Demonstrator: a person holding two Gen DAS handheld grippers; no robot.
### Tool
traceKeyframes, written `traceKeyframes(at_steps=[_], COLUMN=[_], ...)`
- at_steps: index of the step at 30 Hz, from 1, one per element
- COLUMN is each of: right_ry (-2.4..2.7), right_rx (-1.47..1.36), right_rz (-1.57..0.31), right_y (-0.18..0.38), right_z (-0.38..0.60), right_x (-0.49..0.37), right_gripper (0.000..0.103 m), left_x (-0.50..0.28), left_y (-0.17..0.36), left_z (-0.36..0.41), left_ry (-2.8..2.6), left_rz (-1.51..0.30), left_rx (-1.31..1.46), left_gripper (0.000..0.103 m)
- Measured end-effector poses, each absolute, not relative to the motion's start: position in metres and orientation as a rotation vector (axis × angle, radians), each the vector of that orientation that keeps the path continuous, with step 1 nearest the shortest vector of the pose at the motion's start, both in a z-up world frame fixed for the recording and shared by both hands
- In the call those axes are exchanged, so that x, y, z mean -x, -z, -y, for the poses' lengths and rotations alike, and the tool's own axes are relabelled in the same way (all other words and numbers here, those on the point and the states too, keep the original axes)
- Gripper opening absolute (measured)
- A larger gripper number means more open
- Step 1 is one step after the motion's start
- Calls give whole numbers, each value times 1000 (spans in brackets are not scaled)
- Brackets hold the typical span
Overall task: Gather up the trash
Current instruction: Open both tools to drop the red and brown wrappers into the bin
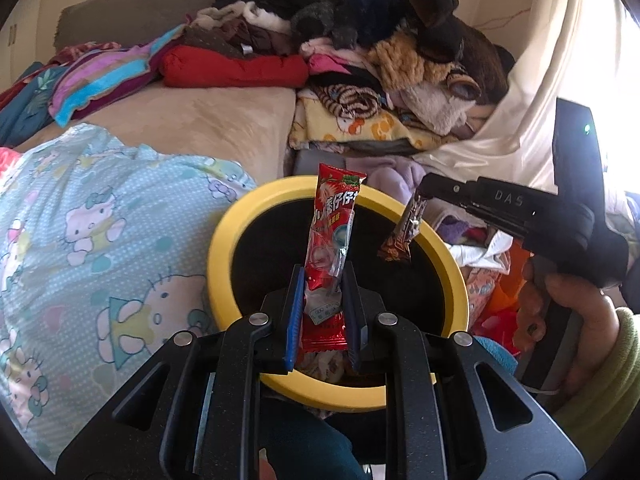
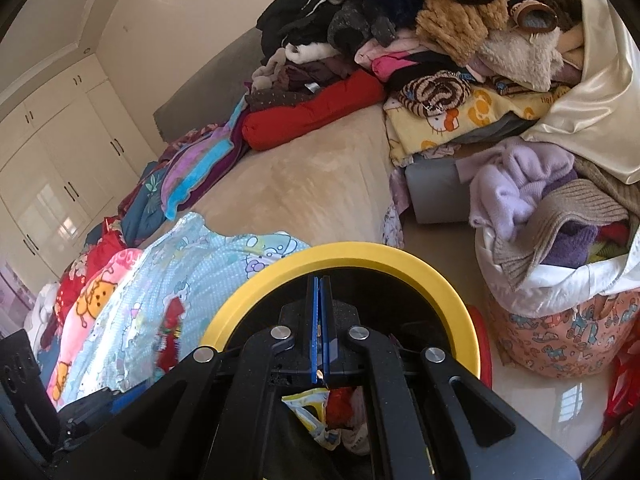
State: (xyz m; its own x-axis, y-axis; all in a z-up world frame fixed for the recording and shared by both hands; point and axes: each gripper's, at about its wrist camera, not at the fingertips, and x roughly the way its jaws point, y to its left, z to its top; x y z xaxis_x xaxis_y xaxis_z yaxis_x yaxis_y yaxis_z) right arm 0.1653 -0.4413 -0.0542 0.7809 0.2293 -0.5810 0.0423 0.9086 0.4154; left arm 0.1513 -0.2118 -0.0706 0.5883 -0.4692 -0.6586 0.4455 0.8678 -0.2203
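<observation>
My left gripper [image 1: 323, 270] is shut on a long red strawberry-print wrapper [image 1: 334, 216], which stands up between the blue pads. It hangs over a black bin with a yellow rim [image 1: 224, 248]. At the right of that view, a hand holds my right gripper [image 1: 422, 192], shut on a small brown wrapper [image 1: 404, 232] that dangles over the bin's mouth. In the right wrist view, the right gripper [image 2: 320, 280] has its pads pressed together above the yellow rim [image 2: 360, 254], and only a thin sliver of wrapper shows between them. Crumpled wrappers [image 2: 320, 412] lie inside the bin.
A bed with a blue cartoon-cat blanket [image 1: 100, 240] lies left of the bin. A high pile of clothes [image 1: 360, 40] covers its far side. A full laundry bag [image 2: 560, 280] stands on the tiled floor to the right. White wardrobes [image 2: 52, 168] line the far left wall.
</observation>
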Motion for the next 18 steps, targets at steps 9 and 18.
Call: traceKeyframes(at_steps=[9, 18], right_ry=[-96, -97], right_rx=[-438, -420], right_rz=[-701, -714], right_y=[58, 51], right_z=[450, 453], right_x=[-163, -155], right_gripper=[29, 46], left_x=[-164, -166], left_y=[84, 81], left_z=[226, 217], left_ry=[546, 528], left_rz=[-826, -831], left_rx=[15, 38], left_gripper=[23, 52])
